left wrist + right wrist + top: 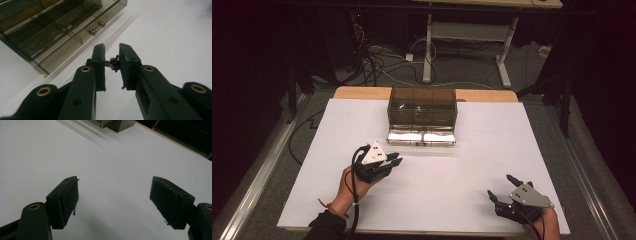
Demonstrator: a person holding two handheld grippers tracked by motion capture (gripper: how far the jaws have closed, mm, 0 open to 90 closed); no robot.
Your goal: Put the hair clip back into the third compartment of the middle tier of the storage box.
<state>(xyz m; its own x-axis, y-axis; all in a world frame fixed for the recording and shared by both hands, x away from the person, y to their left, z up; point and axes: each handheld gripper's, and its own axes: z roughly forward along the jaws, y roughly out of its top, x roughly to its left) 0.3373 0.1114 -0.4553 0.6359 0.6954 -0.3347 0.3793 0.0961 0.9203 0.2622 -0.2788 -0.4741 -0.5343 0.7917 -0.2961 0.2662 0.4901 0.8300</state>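
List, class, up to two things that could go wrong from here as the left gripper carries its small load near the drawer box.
1. The left gripper pinches the small black metal clip only by its edges; it could slip out onto the white table.
2. The smoky transparent plastic drawer box may slide if bumped.

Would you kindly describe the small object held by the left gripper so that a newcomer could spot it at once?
Start at the white table and the smoky clear drawer box at its far middle. In front of it, to the left, is the left gripper. Pinched between its nearly closed jaws is a tiny black metal clip, the one loose small item.
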